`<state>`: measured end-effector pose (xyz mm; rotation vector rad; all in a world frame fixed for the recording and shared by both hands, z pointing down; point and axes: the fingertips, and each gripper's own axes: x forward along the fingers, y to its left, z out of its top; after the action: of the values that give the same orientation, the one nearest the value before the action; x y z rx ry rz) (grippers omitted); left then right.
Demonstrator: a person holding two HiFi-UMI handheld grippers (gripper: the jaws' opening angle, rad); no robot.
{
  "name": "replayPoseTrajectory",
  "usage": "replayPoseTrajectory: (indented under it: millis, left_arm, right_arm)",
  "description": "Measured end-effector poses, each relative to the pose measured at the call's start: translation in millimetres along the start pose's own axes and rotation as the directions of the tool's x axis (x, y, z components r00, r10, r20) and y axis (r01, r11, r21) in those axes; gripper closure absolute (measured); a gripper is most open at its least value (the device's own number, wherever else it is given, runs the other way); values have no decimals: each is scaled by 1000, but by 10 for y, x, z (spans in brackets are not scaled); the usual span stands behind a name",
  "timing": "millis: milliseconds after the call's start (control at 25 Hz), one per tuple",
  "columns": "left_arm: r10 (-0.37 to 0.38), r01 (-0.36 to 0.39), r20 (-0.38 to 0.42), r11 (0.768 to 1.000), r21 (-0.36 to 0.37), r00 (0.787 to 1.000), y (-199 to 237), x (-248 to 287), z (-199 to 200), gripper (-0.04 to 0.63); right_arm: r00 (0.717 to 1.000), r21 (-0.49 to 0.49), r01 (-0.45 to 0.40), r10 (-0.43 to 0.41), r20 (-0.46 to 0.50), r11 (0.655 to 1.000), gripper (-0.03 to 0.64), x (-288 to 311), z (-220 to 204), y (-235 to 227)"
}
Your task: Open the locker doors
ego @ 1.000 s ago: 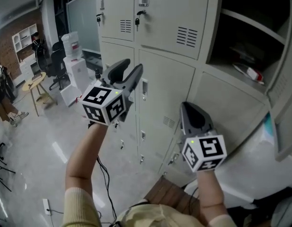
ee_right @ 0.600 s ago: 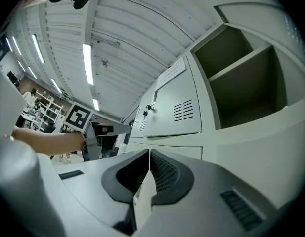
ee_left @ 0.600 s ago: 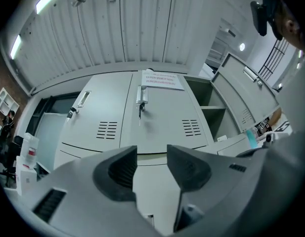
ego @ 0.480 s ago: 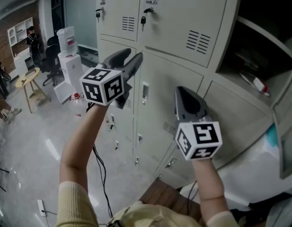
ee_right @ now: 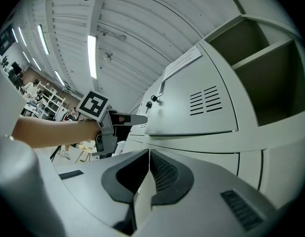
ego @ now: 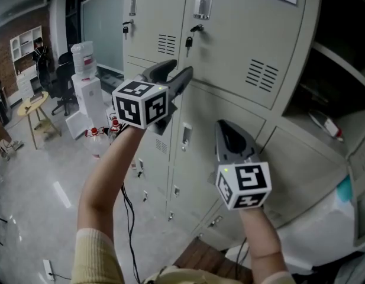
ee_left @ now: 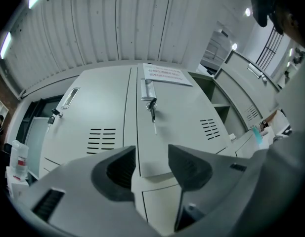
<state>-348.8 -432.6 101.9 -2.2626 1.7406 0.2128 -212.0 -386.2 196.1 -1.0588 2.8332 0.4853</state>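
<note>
A bank of grey lockers fills the view. The upper middle door (ego: pixel 235 52) has a key (ego: pixel 189 41) in its lock and a recessed handle (ego: pixel 203 2); it looks closed. My left gripper (ego: pixel 179 71) is held up just below that door's lower left corner. Its jaws (ee_left: pixel 152 157) are opening, with nothing between them and the door (ee_left: pixel 177 112) beyond the gap. My right gripper (ego: pixel 226 127) hangs lower, before the lower middle door (ego: pixel 206 123). Its fingers (ee_right: pixel 159 169) meet at the tips, empty.
The upper left door (ego: pixel 149 16) also carries a key (ego: pixel 127 26). At the right a locker (ego: pixel 342 70) stands open, with a small item (ego: pixel 324 123) on its shelf. A water dispenser (ego: pixel 86 78), a round table (ego: pixel 33 102) and office chairs stand at the left.
Both grippers have come up and nearer to the lockers. The left one moved right, from the lower door's handle height up to the upper middle door's bottom edge.
</note>
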Motion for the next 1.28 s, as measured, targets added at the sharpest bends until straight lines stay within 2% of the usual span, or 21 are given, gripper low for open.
replayPoseTrajectory:
  millis: [440,840,1280]
  left_arm:
    - [-64,64,50,998,3,997,33,277,238,383]
    - [-126,127,28,991,-34,992,-9,387,139,373]
    - [-50,51,29,998,-41,998,-74,129,253,373]
  right_arm:
    - [1000,-36,16,-15,8,999,614,172,64,-21]
    - [1000,-30,3,-3,19,1000,614,144,28,30]
    - [998,-33,-25,27,64,999,614,-130,174,110]
